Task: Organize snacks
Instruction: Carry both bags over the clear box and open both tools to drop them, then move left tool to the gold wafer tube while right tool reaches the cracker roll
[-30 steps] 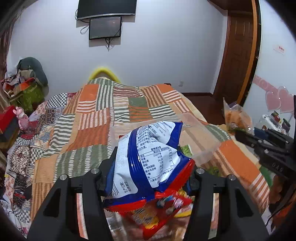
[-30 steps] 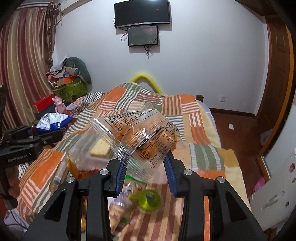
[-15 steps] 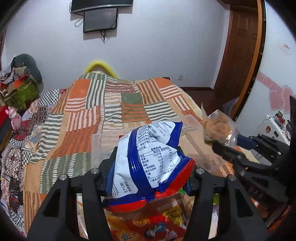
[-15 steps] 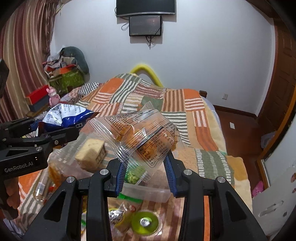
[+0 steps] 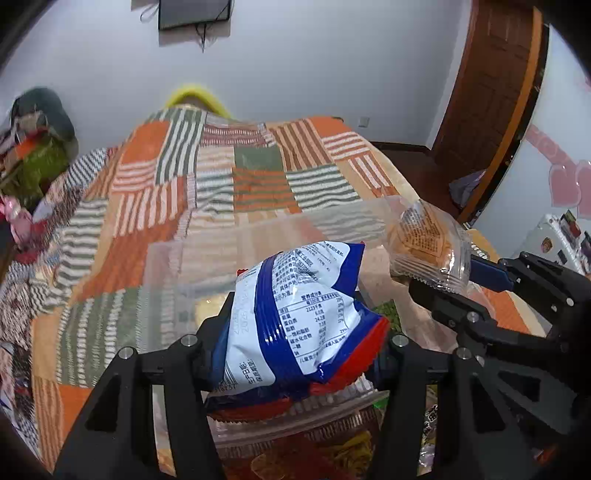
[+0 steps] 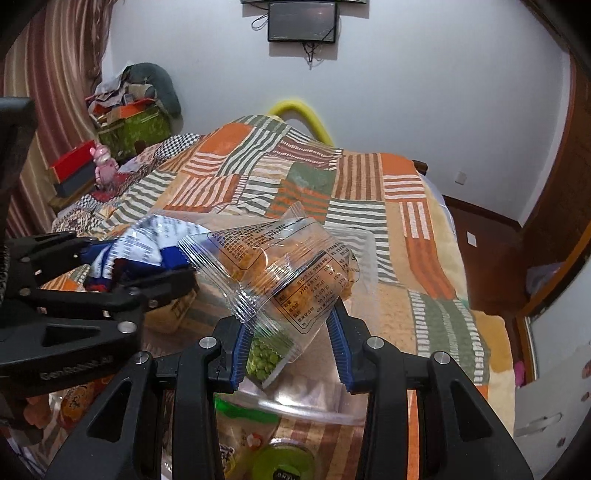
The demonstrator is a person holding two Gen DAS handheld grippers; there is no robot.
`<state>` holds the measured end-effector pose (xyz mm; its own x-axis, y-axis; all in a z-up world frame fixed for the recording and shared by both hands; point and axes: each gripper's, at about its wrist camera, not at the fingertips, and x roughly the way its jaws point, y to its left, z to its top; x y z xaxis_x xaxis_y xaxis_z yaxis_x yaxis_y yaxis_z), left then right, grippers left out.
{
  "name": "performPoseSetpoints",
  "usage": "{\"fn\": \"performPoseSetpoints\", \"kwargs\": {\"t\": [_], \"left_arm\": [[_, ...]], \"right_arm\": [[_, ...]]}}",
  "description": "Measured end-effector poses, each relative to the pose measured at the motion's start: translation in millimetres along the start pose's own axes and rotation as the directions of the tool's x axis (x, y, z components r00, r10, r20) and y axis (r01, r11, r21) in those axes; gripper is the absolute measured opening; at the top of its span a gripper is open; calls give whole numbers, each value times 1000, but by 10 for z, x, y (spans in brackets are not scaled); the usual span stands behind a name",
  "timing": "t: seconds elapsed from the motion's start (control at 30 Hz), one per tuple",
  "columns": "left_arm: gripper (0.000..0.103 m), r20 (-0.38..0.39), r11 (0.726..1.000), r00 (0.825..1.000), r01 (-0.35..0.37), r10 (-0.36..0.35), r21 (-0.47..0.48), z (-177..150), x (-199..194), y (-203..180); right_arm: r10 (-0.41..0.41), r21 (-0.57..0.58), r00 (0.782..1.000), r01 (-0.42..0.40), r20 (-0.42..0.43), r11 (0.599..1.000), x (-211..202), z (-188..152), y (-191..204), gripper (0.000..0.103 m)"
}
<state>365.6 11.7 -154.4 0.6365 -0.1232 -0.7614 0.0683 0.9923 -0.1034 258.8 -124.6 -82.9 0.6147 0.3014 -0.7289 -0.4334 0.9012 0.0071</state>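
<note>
**Two bags held over the bin**

My left gripper point(image 5: 295, 343) is clamped on one blue-and-white bag point(image 5: 299, 314); my right gripper point(image 6: 291, 336) pinches one clear packet point(image 6: 280, 273) of orange snacks. Both hang above the one clear bin point(image 5: 258, 236) on the quilt point(image 5: 184, 173), the two grippers close side by side. Beyond the bin's far rim the quilt lies open. One green-lidded jar point(image 6: 282, 463) sits below my right gripper.

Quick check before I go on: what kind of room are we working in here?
Most likely a home bedroom: a bed under a patchwork quilt, a wall-mounted TV opposite, a wooden door, and striped curtains by the window side.
</note>
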Motion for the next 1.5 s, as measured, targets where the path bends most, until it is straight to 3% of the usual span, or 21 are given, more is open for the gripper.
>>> {"fn": "performPoseSetpoints", "kwargs": {"t": [0.17, 0.3, 0.47, 0.73, 1.1, 1.5], "left_arm": [[57, -49, 1000, 999, 5, -6, -19, -19, 79, 31], [60, -43, 1000, 999, -7, 7, 2, -38, 7, -1], [63, -18, 1000, 1000, -7, 7, 13, -42, -182, -10], [69, 71, 1000, 998, -5, 4, 22, -125, -771, 45], [80, 146, 997, 988, -67, 59, 47, -619, -1555, 319], [83, 53, 990, 990, -128, 131, -52, -1247, -1544, 800]], "right_arm": [[29, 5, 999, -29, -29, 1000, 62, 1, -33, 36], [30, 3, 999, -30, -35, 1000, 37, 2, -40, 36], [35, 12, 999, -34, -28, 999, -56, 5, -49, 45], [10, 6, 1000, -10, 18, 1000, -395, -17, -9, 47], [29, 52, 995, -34, 98, 998, -922, -195, 155, 53], [29, 83, 998, -33, 46, 996, -981, -658, 371, 56]]}}
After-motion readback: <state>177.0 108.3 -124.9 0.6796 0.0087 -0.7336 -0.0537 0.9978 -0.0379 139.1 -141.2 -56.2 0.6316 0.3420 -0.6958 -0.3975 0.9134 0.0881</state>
